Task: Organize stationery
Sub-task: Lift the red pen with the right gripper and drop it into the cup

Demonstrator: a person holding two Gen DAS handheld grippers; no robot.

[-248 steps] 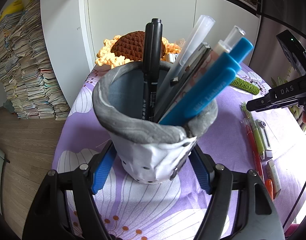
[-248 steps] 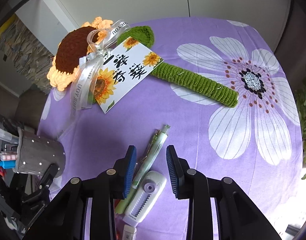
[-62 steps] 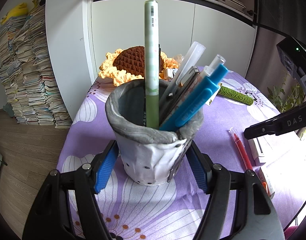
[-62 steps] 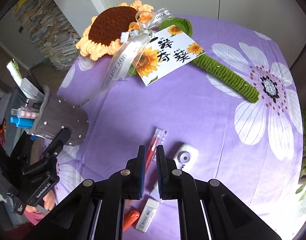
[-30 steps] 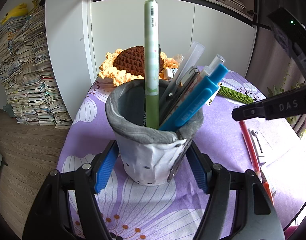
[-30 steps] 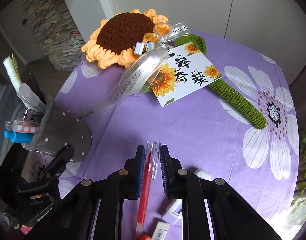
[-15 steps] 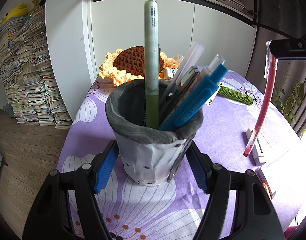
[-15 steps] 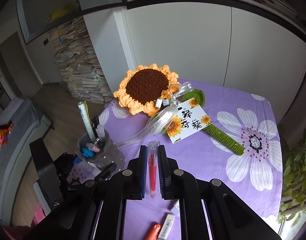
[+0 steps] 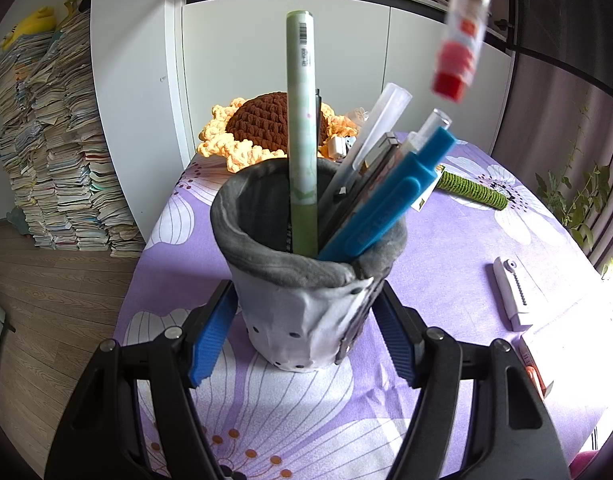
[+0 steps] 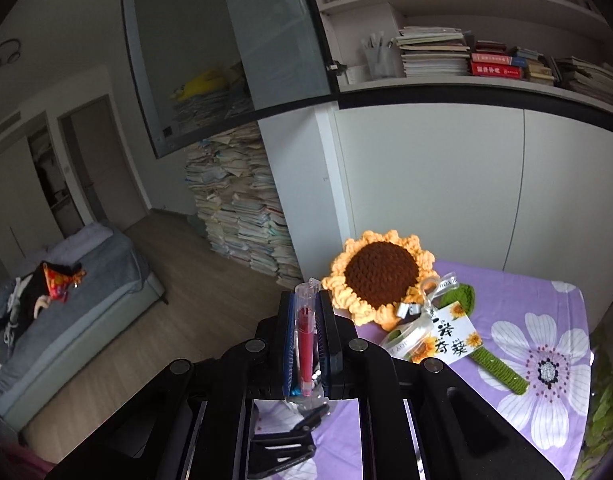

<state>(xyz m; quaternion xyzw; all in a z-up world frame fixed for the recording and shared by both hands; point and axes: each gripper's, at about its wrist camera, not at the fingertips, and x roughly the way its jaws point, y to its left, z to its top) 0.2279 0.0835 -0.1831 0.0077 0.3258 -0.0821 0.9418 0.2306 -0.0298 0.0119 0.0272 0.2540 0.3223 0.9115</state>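
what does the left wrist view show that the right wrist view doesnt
Only the left wrist view: the left gripper clamped around the grey pen holder, the pens standing in it, and the white correction tape on the tablecloth. Only the right wrist view: the right gripper shut on the red pen, plus a bed. Both: the red pen, the crochet sunflower and the book stack.

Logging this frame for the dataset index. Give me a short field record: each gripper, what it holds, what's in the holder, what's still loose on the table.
left gripper: shut on the grey pen holder, holder upright on the purple tablecloth
right gripper: shut on the red pen
red pen position: in the air, up and right of the holder, tip down
holder contents: green pen, blue pens, a few others
loose on table: white correction tape
background: crochet sunflower
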